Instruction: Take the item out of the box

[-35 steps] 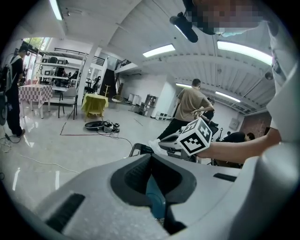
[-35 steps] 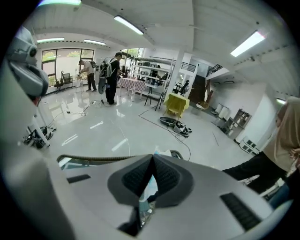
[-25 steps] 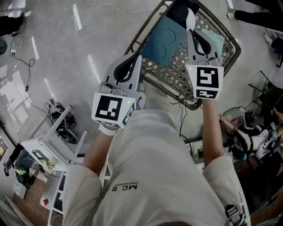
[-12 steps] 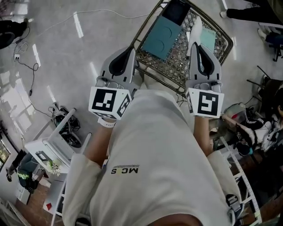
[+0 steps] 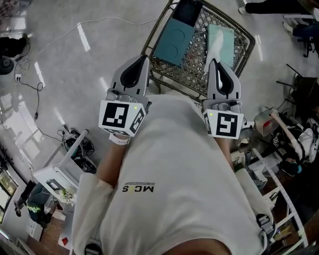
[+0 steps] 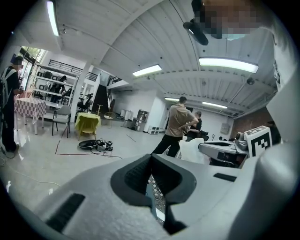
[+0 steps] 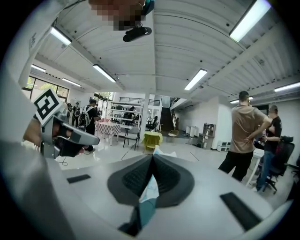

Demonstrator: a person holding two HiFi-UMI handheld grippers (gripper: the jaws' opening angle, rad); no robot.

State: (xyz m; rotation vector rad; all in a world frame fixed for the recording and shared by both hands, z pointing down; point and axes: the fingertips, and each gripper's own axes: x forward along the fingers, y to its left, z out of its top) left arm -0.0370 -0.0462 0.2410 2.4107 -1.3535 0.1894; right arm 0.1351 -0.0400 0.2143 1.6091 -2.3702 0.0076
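Observation:
A wire basket (image 5: 149,44) on the floor holds a dark teal box (image 5: 172,36), a pale teal box (image 5: 222,39) and a black item (image 5: 185,11). My right gripper (image 5: 217,63) is raised near the person's chest, short of the basket, and is shut on a thin white sheet (image 5: 215,50). In the right gripper view the sheet (image 7: 149,190) is pinched between the jaws of that gripper (image 7: 153,157), and its tip pokes out past them. My left gripper (image 5: 142,60) hovers at the basket's near left corner. Its jaws (image 6: 151,158) meet with nothing between them.
Cables trail over the grey floor at left (image 5: 35,74). A white rack (image 5: 55,174) stands at lower left, and shelving with clutter (image 5: 284,144) at right. A person in a tan shirt (image 6: 178,125) stands beyond the basket, with tables and chairs further back.
My right gripper has drawn back out of the basket toward the body, taking the white sheet with it. The left gripper has also pulled back a little.

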